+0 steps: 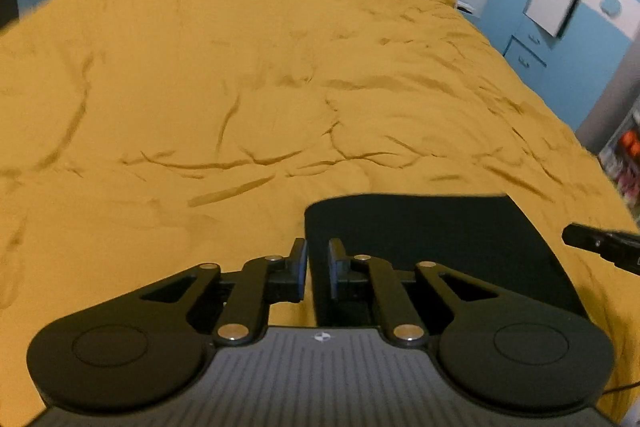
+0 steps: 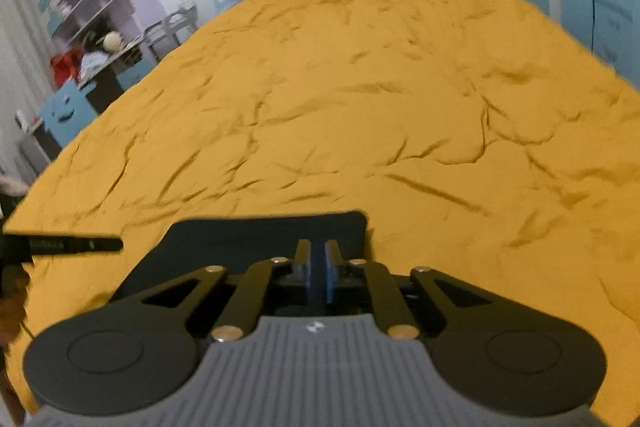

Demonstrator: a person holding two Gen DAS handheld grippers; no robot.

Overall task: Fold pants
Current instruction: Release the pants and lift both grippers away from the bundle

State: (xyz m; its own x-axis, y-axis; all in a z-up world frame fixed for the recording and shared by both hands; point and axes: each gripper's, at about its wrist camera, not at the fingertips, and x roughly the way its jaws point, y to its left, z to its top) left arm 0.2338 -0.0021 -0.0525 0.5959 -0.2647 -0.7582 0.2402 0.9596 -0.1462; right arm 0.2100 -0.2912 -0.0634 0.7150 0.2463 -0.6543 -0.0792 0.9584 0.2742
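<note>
On the mustard-yellow bedspread (image 1: 248,75), the dark pants (image 1: 432,247) lay as a flat, squared-off block at the near edge of the bed, directly under and ahead of both my tongs. My left gripper (image 1: 318,269) hung over the block's left border, its blue-padded fingers (image 1: 301,267) a small way apart with nothing between them, one over yellow cloth and the other over the dark fabric. My right gripper (image 2: 319,275) sat above the same pants (image 2: 256,239) toward their far right corner, its pads nearly together with only a dark sliver showing between them; I could not tell whether that sliver was fabric pinched or just the cloth below. Each wrist view caught the other tool's tip at its edge, so the two tongs flanked the block, left on the left border, right on the right, both about equally near. From these views the block looked longer across, from one gripper to the other, than it ran away from me, though the fisheye bend made that uncertain. Waistband and leg ends could not be made out on the plain dark surface. Judging by the tidy shape, the fold seemed far along, with any next move turning on those side edges.
</note>
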